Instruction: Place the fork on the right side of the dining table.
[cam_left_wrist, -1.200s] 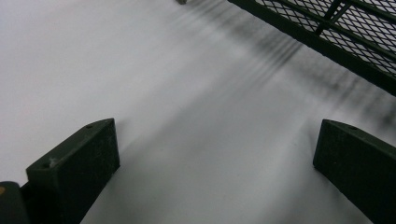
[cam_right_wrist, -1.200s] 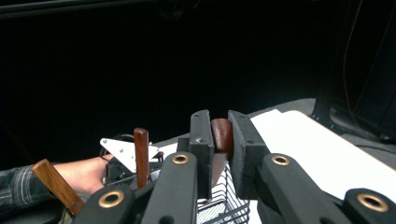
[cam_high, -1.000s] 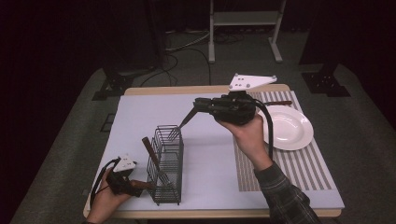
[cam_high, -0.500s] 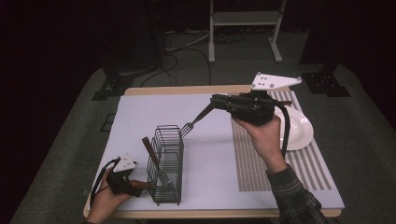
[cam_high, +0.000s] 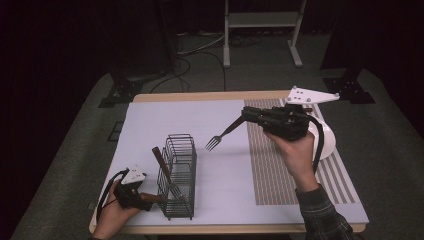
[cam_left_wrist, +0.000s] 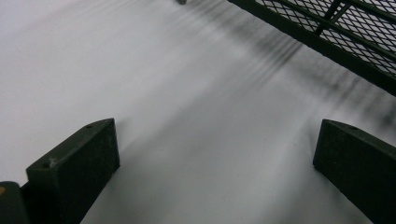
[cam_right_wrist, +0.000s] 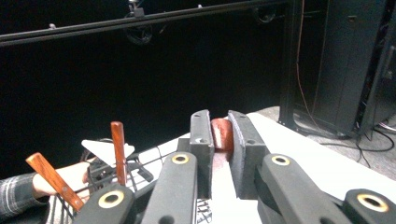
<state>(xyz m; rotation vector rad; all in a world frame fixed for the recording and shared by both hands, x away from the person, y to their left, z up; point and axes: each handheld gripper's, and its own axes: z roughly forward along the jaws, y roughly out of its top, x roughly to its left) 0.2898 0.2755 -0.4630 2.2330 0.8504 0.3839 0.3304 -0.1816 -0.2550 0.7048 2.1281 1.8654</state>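
Observation:
A fork (cam_high: 215, 142) with a reddish wood handle (cam_right_wrist: 221, 133) hangs tines-down over the white table, right of the black wire basket (cam_high: 178, 172). My right gripper (cam_high: 246, 116) is shut on that handle, jaws pointing left (cam_right_wrist: 219, 127). A second wood-handled utensil (cam_high: 161, 161) leans in the basket. Two wood handles (cam_right_wrist: 117, 148) show at the basket in the right gripper view. My left gripper (cam_high: 146, 197) lies low on the table at the basket's left near corner. It is open, with bare table between its jaws (cam_left_wrist: 215, 149).
A white plate (cam_high: 327, 142) sits on a striped placemat (cam_high: 280, 170) at the right, partly behind my right hand. The basket's mesh wall (cam_left_wrist: 345, 28) runs close to the left gripper. A metal stand (cam_high: 260, 20) is beyond the table.
My right gripper has carried the fork to the right, away from the basket's top rim. The left gripper has stayed put.

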